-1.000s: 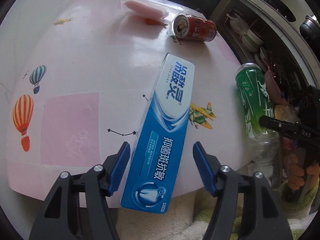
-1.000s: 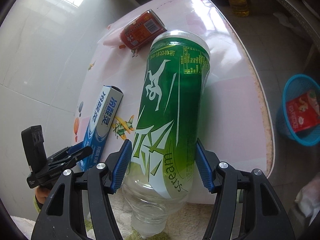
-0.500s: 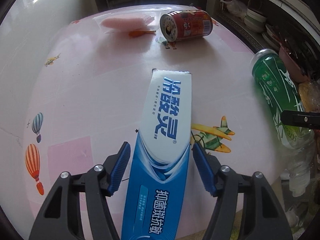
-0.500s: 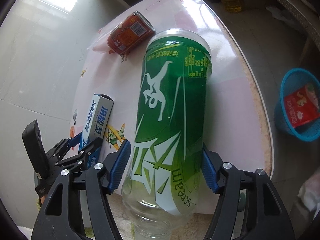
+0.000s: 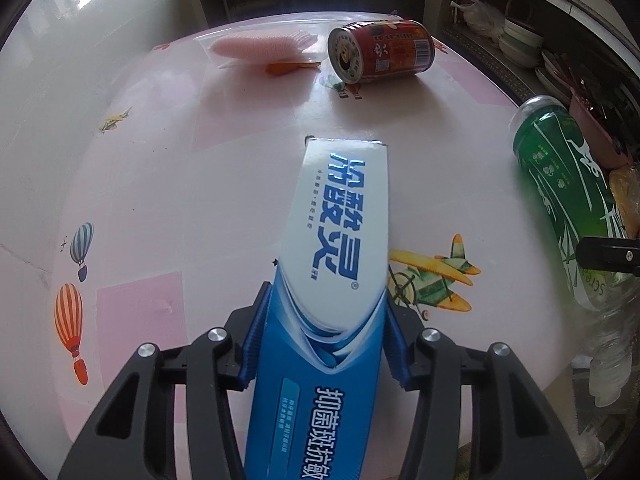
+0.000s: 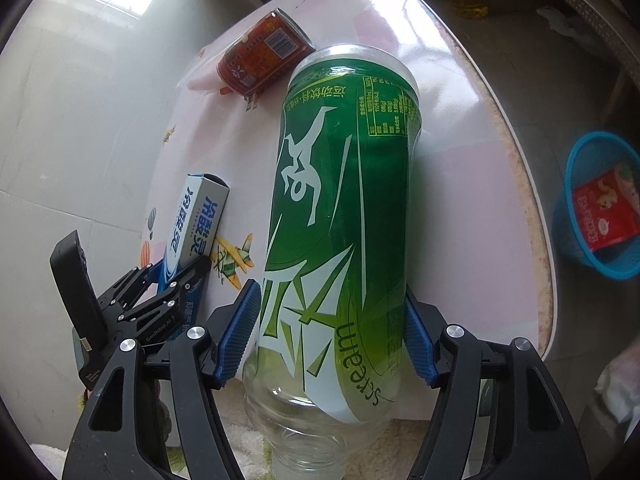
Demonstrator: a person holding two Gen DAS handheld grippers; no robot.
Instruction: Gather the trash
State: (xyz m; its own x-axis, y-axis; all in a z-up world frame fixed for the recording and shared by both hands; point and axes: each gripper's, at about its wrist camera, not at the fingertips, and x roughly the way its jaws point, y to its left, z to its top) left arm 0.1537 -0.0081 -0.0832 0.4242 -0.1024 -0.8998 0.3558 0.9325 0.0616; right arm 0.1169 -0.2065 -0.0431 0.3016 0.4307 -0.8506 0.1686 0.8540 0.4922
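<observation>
Nearest, the left gripper [image 5: 324, 344] has its blue pads against both long sides of the toothpaste box [image 5: 332, 280]. Its jaws have just been closing, and the box now sits clamped between them. The box is blue and white, lies flat on the table [image 5: 208, 184], and its open far end points toward the middle of the tabletop.

Just to the right, the right gripper [image 6: 332, 344] straddles the green bottle [image 6: 344, 216]. The bottle lies on its side at the table's near edge, its clear neck end hanging past the rim and its base pointing away. The jaws have just been opening. The left pad [image 6: 238, 340] stands beside the label, and whether it touches cannot be told. The right pad is partly hidden behind the bottle's curve. A firm grip cannot be confirmed.

The table covering is pink and white, printed with an aeroplane [image 5: 432, 276] between box and bottle, and hot-air balloons [image 5: 72, 316] on the left.

Farther back, a red can [image 5: 380, 50] lies on its side, well apart from both grippers. Just beside it lies a pink item in clear wrapping [image 5: 260, 46].

On the floor beyond the table's right rim stands a blue basket [image 6: 596, 204] holding a red packet [image 6: 606, 210].
</observation>
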